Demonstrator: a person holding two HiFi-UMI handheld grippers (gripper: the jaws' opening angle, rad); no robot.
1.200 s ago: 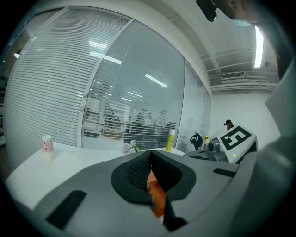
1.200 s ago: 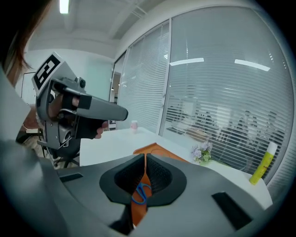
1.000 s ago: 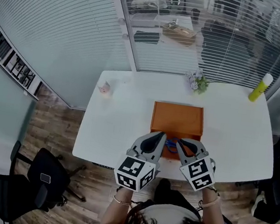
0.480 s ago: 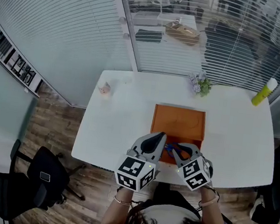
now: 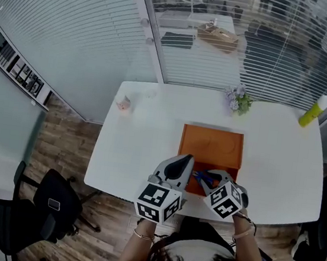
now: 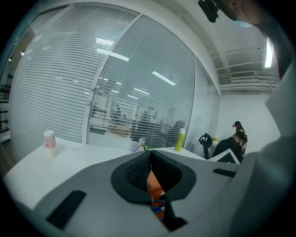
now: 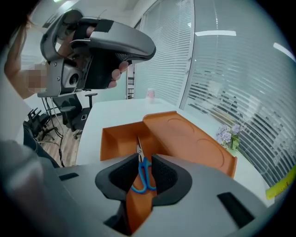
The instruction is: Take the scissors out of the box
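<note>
1. My right tongs [image 7: 144,157] tilt down over the open box [image 7: 115,139]. Their jaws have just been opening and now stand apart, gripping nothing.
2. The scissors [image 7: 141,169] show in the gap between my right jaws' black, mesh-textured pads. The pads do not press on them.
3. The scissors lie flat on the floor of the box. They have looped blue handles towards me and slim, bright metal blades pointing away.
4. The box is a smooth orange rectangle with low, straight walls. Its lid [image 7: 185,134] is folded back on the far side and has two shallow round shapes pressed into it.
5. In the head view, my right tongs [image 5: 206,177] reach into the near part of the box [image 5: 195,188], with a sliver of the scissors [image 5: 197,174] just beside them.
6. My left tongs [image 6: 151,152] are closed tip to tip and hold nothing. Through the notch behind the tips I see only orange and a little blue.
7. In the head view, my left tongs [image 5: 188,158] hang at the box's near left corner.
8. The counter [image 5: 125,152] is plain white, glossy and round-cornered.
9. A small bunch of pale flowers [image 5: 237,99] and a yellow-green bottle [image 5: 315,111] stand at its far edge, well apart from the box.
</note>
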